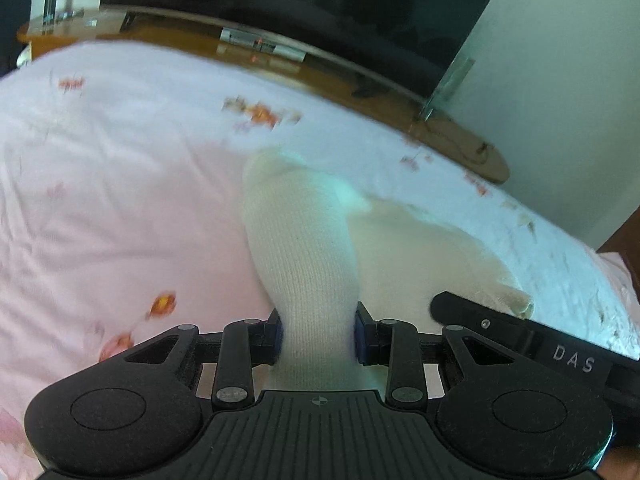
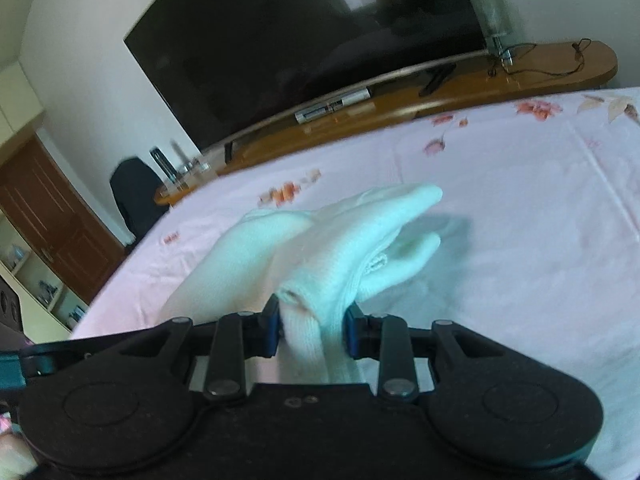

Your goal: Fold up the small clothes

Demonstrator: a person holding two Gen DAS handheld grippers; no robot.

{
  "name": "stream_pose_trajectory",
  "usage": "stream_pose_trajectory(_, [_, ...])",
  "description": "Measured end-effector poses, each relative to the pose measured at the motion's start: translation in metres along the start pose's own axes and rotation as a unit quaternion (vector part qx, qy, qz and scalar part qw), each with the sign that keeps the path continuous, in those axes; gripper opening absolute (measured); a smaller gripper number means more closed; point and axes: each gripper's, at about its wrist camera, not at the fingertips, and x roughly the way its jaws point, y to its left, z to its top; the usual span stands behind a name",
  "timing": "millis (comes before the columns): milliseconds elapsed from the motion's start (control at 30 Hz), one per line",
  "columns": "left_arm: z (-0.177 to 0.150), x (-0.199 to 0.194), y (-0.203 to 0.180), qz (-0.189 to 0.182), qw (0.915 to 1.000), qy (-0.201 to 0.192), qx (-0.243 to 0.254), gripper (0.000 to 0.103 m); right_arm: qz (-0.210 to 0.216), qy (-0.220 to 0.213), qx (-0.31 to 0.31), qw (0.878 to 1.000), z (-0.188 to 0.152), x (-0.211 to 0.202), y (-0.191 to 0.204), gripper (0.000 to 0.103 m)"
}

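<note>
A white knitted sock [image 1: 300, 248] lies over the pink flowered bedsheet [image 1: 120, 200]. My left gripper [image 1: 319, 338] is shut on one end of it, the knit pinched between the blue pads. A second white piece [image 1: 420, 248] lies to its right, reaching the other gripper's black body [image 1: 520, 336]. In the right wrist view my right gripper [image 2: 310, 332] is shut on bunched white sock fabric [image 2: 340, 248], which is lifted off the sheet [image 2: 520, 220] and casts a shadow. Whether this is one sock or a pair I cannot tell.
A large dark TV [image 2: 304, 40] stands on a curved wooden shelf [image 2: 440, 96] beyond the bed's far edge, with a silver box and cables on it. A brown door [image 2: 52, 216] and a dark chair [image 2: 136, 196] are at the left.
</note>
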Motion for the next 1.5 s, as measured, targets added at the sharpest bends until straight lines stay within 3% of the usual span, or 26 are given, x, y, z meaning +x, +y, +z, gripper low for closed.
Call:
stream_pose_trajectory(67, [-0.007,0.002,0.002,0.003,1.0000,-0.004,0.007,0.051,-0.015,0.010,-0.002,1.000,-0.007,0.009,-0.003,0.032])
stream_pose_trajectory(133, [-0.008,0.004,0.001,0.009,0.9999,-0.006,0.005,0.058,-0.037,0.009,-0.002,0.999,-0.012,0.012,-0.011,0.038])
stream_pose_trajectory(200, [-0.007,-0.002,0.001,0.011,0.9999,-0.005,0.000,0.058,-0.039,0.012,0.017,0.999,-0.015,0.013,-0.019,0.043])
stream_pose_trajectory(333, [0.008,-0.019,0.001,0.021,0.9988,-0.044,0.011,0.058,-0.050,-0.009,0.020,0.998,-0.006,0.000,-0.016,0.044])
stream_pose_trajectory(500, [0.038,-0.003,-0.001,0.041,0.9979,-0.049,0.004,0.058,-0.054,-0.013,0.051,0.997,0.017,0.002,-0.026,0.044])
stream_pose_trajectory(567, [0.043,0.015,0.001,0.061,0.9975,-0.034,0.004,0.058,-0.075,-0.014,0.023,0.997,0.023,0.011,-0.020,0.038])
stream_pose_trajectory(700, [0.040,0.034,0.004,0.067,0.9974,-0.024,-0.009,0.058,-0.120,0.006,-0.056,0.991,0.023,0.038,-0.009,0.038])
stream_pose_trajectory(767, [0.041,0.037,0.004,0.071,0.9970,-0.022,-0.021,0.064,-0.122,0.007,-0.057,0.991,0.025,0.046,-0.012,0.038])
stream_pose_trajectory(900, [0.040,0.024,-0.001,0.077,0.9966,-0.022,-0.020,0.064,-0.124,0.016,-0.049,0.991,0.029,0.043,-0.011,0.039])
stream_pose_trajectory(1167, [0.012,-0.027,-0.010,0.071,0.9968,-0.036,0.007,0.064,-0.107,-0.026,-0.097,0.989,0.004,-0.022,0.021,0.039])
stream_pose_trajectory(1500, [-0.043,-0.029,-0.008,0.067,0.9974,0.014,0.021,0.064,-0.126,0.004,-0.102,0.987,-0.057,-0.051,0.032,0.038])
